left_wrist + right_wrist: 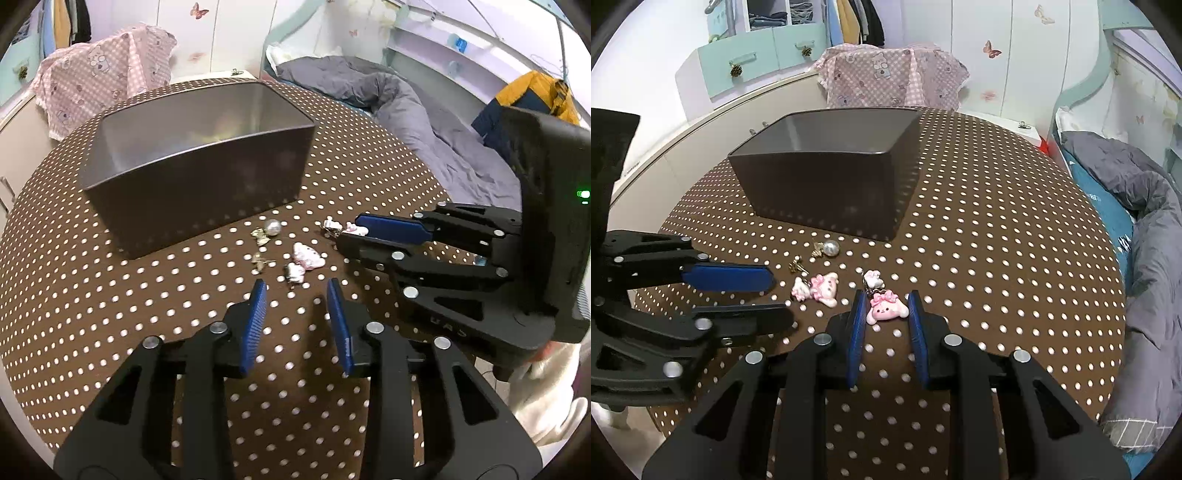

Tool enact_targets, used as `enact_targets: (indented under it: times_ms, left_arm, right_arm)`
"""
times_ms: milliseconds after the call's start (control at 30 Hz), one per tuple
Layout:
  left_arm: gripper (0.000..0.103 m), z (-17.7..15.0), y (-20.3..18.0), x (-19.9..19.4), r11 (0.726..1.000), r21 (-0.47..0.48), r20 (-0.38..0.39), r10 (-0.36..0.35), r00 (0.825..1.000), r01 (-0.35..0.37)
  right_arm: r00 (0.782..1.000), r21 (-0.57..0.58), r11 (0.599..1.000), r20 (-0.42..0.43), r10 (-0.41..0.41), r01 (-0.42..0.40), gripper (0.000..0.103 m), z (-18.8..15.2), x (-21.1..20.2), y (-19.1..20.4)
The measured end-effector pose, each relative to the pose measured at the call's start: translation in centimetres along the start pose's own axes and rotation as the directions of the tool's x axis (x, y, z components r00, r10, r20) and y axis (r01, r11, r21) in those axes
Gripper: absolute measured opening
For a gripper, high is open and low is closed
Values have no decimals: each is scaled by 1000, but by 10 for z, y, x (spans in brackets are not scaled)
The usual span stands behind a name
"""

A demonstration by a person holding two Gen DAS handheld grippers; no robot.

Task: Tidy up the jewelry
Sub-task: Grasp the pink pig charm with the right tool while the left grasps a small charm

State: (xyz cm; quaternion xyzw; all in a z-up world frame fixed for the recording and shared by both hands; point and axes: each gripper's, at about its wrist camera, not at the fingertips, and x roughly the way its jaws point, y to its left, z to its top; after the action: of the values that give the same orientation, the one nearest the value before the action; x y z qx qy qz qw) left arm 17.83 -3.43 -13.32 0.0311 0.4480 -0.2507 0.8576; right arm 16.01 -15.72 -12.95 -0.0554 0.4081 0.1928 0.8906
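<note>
A dark metal box [195, 192] [827, 184] stands open on the brown dotted table. In front of it lie a pearl earring [272, 227] [831, 248], small gold pieces [260, 260] [796, 266] and pink cartoon charms [306, 258] [818, 290]. My left gripper [297, 291] [777, 295] is open and empty, just short of the nearest pink charm. My right gripper [886, 306] [349, 232] is open, with its fingers either side of a pink bow charm [886, 310] on the table, not closed on it.
The round table [997, 258] has a dotted brown cloth. A bed with a grey duvet [424, 122] lies to the right. A pink checked cloth [894, 77] covers something behind the table, next to a white cabinet [665, 166].
</note>
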Motion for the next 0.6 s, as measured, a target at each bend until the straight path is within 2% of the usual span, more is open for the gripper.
enact_targets:
  times_ms: [367, 433, 600]
  left_arm:
    - [18, 11, 2, 13, 1000, -3, -7, 24, 1000, -24]
    - [10, 10, 2, 12, 999, 5, -6, 35, 999, -35]
    - [10, 10, 4, 11, 1000, -3, -5, 31, 1000, -31]
  right_arm:
    - [1000, 6, 1000, 6, -9, 9, 21, -3, -3, -1]
    - [1000, 7, 1000, 6, -8, 8, 21, -4, -3, -2]
    - [1000, 16, 1000, 5, -15, 15, 21, 1, -2, 0]
